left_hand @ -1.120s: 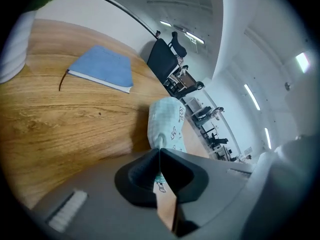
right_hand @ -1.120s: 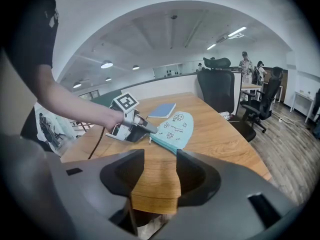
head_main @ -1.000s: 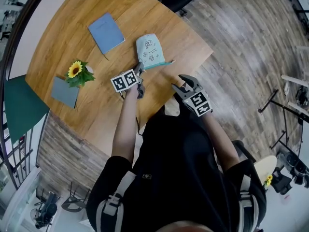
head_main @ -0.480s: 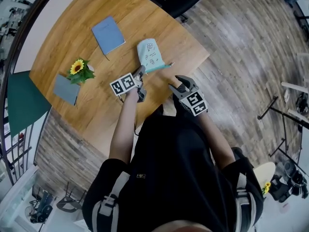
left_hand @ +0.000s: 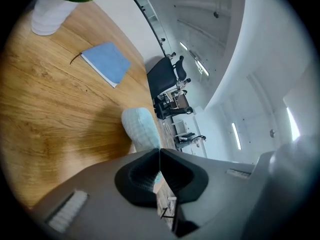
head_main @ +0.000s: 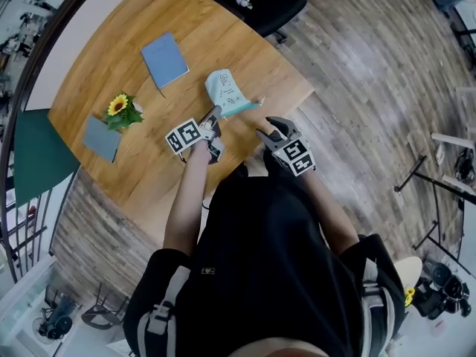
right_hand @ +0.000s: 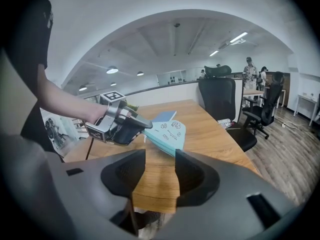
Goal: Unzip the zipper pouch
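One wooden table (head_main: pixel 111 65), plank floor (head_main: pixel 372 58)

The left gripper (head_main: pixel 214 113) reaches forward from a bare, outstretched left forearm (head_main: pixel 184 195) and tilts slightly down. Its jaws are pinched together on the edge of the zipper pouch (head_main: pixel 226 92). The right gripper (head_main: pixel 266 127) sits closer to the body, angled down. Its jaws are apart with nothing between them, and they have just been closing a little.
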`<state>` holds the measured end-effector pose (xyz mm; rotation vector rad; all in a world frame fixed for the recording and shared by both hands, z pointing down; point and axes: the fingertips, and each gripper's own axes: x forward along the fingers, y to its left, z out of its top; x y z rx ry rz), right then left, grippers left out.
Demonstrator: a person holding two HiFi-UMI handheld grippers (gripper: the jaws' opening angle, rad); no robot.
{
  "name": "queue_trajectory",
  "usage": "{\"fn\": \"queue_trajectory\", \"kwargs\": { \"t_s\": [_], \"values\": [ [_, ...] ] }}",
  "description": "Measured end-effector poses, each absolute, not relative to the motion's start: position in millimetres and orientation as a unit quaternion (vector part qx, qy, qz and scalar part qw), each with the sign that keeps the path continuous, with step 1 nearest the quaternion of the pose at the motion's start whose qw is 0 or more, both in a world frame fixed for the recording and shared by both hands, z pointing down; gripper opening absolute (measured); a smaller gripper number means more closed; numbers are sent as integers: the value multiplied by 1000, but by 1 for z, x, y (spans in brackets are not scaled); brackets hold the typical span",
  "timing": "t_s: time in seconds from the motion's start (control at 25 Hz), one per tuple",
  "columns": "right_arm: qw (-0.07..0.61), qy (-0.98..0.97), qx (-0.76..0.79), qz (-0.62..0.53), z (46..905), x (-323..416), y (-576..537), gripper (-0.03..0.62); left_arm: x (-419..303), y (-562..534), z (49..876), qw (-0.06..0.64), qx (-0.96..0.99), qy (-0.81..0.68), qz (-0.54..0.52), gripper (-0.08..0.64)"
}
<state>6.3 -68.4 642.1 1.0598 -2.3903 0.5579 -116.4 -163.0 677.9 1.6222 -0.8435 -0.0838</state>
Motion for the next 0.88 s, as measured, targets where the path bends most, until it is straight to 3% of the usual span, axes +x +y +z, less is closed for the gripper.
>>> {"fn": "queue_trajectory", "kwargs": {
  "t_s": [0.48,0.88],
  "values": [
    [181,-882,379,215,621,18,-86,175,-102,-160,619,627,679,-357,-137,9],
    [179,-911,320,190,607,6,-88,146,-92,-145,596,638,645,-362,-215,9]
  ]
}}
